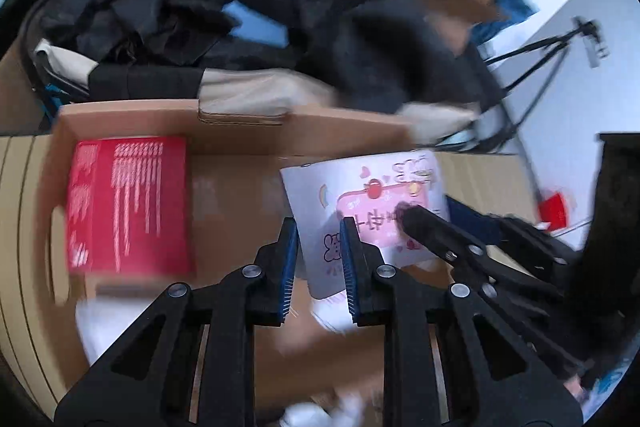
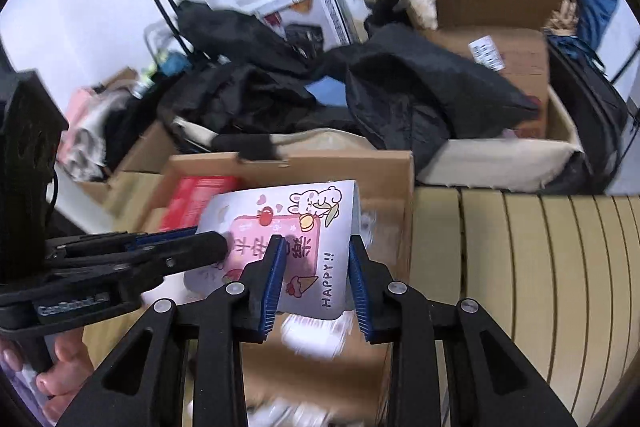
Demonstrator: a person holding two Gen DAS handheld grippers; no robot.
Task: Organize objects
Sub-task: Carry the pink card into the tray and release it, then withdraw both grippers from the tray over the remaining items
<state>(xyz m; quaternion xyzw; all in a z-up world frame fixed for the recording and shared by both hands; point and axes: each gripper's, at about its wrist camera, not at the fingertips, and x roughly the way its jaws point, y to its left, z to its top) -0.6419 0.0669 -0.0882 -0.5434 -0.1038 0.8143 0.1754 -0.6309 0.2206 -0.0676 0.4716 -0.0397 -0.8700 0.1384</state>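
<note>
Card [image 2: 280, 227], white with a pink panel, a cartoon rabbit and the word HAPPY, hangs over the open cardboard box [image 1: 240, 131], gripped from both sides; going left to right in the left wrist view, a red box [image 1: 128, 203] lies inside the cardboard box at its left end; the left gripper [image 1: 318, 267] has its jaws drawn narrow, with the card's left edge between the blue pads [image 1: 289, 267], though blur keeps me from telling whether they press on it; to the right, the right gripper [image 1: 416, 219] reaches in and lies across the card's pink panel; in the right wrist view the right gripper [image 2: 316, 279] has the card's lower edge between its partly closed jaws, and contact there cannot be made out either; black clothing [image 2: 400, 87] is heaped behind the box; a slatted surface [image 2: 520, 267] lies at far right.
</note>
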